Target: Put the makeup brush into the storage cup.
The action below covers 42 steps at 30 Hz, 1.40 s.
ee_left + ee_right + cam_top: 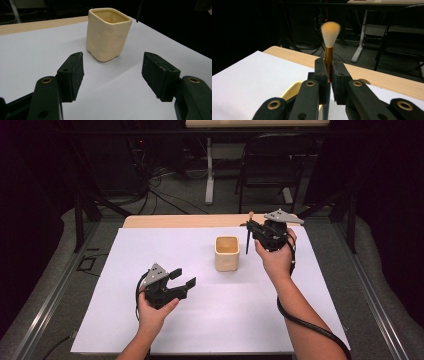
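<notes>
right gripper [251,226] clamped on brush [329,40], upper right, beside cup [227,253] at centre | left gripper [182,277] wide open, empty, lower left | risk: handle tip clips cup rim, tipping unheld cup

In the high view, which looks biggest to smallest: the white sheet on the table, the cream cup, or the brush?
1. White sheet, by far the largest.
2. Cream cup.
3. Brush, a thin stick held upright in the right gripper; about as tall as the cup, but much slimmer.
</notes>
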Tool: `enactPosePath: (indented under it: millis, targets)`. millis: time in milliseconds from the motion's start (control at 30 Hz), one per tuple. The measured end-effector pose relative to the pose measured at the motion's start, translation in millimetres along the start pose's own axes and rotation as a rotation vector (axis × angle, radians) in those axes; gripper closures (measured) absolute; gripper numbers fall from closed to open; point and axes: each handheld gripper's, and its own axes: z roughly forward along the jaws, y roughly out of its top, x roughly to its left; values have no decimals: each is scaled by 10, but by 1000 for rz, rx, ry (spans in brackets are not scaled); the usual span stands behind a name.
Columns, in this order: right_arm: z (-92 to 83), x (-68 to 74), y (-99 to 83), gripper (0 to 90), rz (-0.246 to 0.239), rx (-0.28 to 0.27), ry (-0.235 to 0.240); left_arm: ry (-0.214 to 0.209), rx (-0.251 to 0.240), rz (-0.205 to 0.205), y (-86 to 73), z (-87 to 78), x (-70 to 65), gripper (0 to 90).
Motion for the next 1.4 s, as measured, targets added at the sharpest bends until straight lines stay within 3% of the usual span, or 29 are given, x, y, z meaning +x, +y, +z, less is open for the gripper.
enactPosePath:
  millis: [533,1400]
  targets:
    - [10,88,231,839,-21,-15,0,2,-10,-11,1,-11,25,345]
    - [169,333,329,839,-23,-16,46,4,-14,-15,9,-19,31,345]
